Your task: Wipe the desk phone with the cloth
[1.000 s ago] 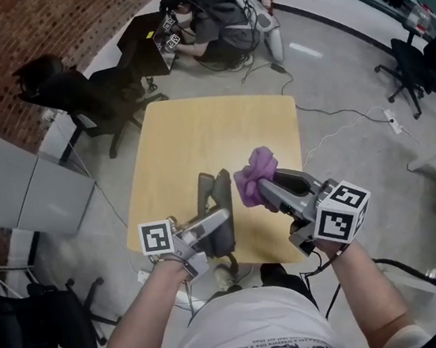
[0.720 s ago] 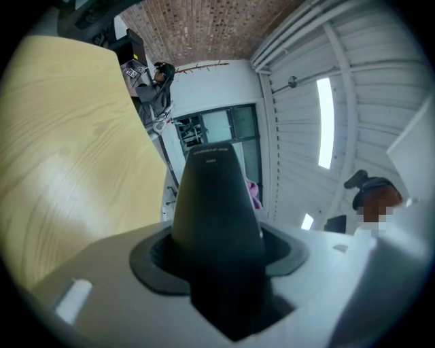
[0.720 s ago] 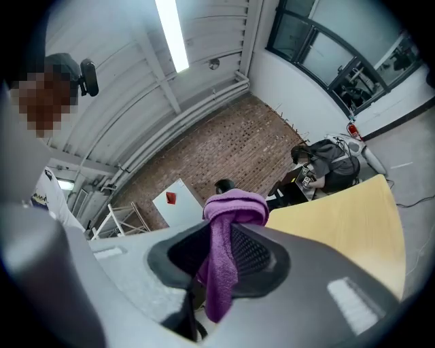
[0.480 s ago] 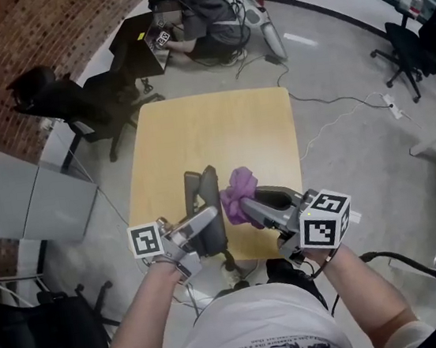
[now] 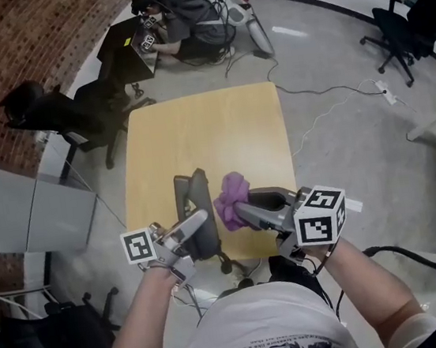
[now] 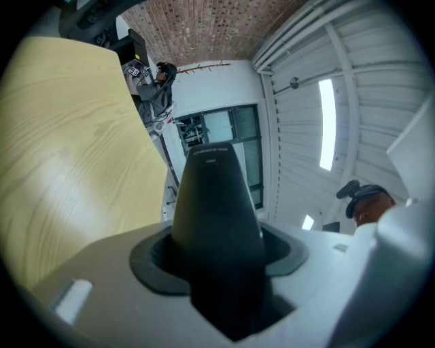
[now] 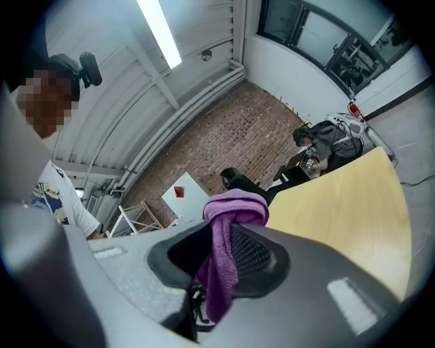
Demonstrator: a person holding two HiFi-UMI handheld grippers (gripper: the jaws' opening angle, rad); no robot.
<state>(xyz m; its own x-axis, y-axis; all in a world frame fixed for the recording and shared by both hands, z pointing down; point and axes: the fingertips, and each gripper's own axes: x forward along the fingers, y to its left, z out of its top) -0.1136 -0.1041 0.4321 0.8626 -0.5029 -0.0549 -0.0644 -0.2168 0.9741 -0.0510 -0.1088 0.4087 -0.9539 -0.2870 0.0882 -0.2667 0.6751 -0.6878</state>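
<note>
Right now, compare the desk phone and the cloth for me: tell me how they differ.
The desk phone is dark grey, rigid and long; the cloth is purple, soft and bunched up. The left gripper has its jaws wide around the desk phone's end, while the right gripper has its jaws close together on the thin cloth. Shared: each is gripped by one gripper, side by side over the near part of the wooden table.

The table [image 5: 197, 132] showed pale wood grain with a soft sheen. The cloth [image 5: 229, 198] looked soft and fuzzy, and the desk phone [image 5: 186, 201] seemed to be matt dark plastic.
</note>
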